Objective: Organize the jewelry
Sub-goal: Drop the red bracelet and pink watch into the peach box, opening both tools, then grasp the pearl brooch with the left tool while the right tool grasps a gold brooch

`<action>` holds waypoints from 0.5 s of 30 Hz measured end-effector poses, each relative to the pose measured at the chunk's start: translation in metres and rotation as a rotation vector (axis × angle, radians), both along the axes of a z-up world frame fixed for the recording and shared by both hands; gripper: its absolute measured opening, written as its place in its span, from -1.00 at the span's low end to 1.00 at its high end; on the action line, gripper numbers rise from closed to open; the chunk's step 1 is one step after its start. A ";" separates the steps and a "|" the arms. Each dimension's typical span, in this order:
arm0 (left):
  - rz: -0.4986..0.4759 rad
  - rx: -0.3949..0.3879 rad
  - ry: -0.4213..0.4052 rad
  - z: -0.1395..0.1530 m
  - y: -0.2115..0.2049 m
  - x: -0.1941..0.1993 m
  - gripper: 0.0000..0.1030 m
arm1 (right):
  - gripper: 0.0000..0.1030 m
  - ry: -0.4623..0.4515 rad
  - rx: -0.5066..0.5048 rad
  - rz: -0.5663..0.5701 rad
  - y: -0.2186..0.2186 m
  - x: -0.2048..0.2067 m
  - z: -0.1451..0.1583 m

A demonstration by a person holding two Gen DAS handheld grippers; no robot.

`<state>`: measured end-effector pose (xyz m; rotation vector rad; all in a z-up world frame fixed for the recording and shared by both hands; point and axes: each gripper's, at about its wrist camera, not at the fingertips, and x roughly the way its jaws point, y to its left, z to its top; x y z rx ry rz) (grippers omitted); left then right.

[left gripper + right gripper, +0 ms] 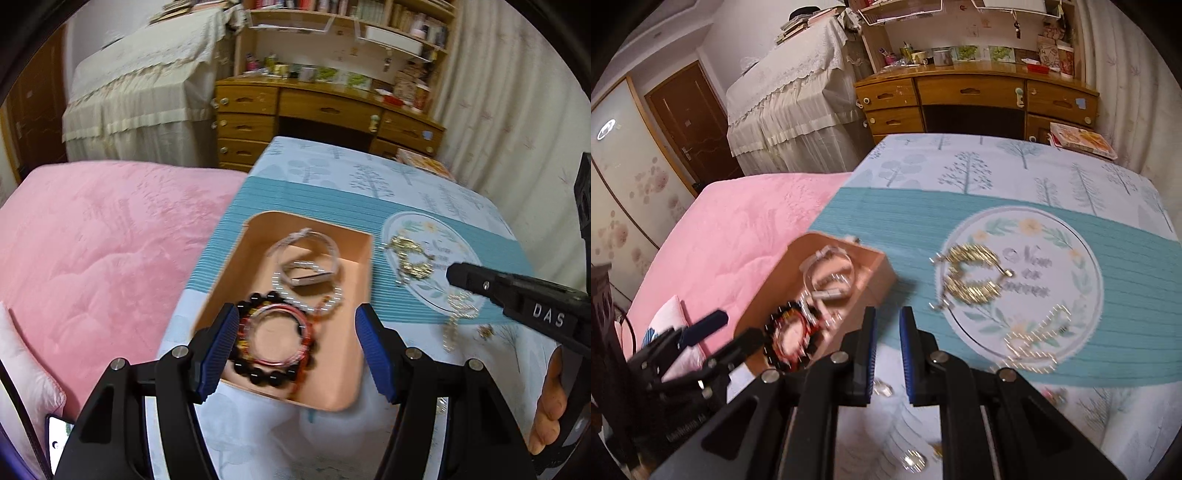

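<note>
Lying right of the pink tray (364, 258), the gold chains (971, 280) sit nearer the right gripper (886, 354) — fingers narrowly apart, empty; left gripper (297, 350) wide open.

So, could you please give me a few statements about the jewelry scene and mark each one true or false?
1. The black bead bracelet lies inside the peach tray. True.
2. The gold chains are already in the tray. False: they lie on the tablecloth, on its round printed emblem, outside the tray.
3. The left gripper holds a red bangle. False: its jaws are wide apart above the tray and grip nothing.
4. The right gripper grips nothing between its blue pads. True: only a narrow gap shows between them.
5. The tray is empty apart from the black beads. False: a red bangle and pale bracelets also lie in it.
</note>
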<state>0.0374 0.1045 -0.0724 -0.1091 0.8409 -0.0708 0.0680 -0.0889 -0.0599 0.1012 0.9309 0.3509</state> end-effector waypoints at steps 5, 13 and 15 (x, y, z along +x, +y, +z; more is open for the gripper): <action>-0.089 0.024 -0.013 0.003 -0.028 -0.009 0.24 | -0.76 0.013 -0.030 0.011 -0.024 -0.026 -0.013; -0.144 0.053 -0.010 0.001 -0.051 -0.016 0.24 | -0.76 0.057 -0.065 0.083 -0.037 -0.051 -0.045; -0.149 0.056 0.000 -0.002 -0.054 -0.016 0.24 | -0.76 0.062 -0.050 0.105 -0.038 -0.054 -0.049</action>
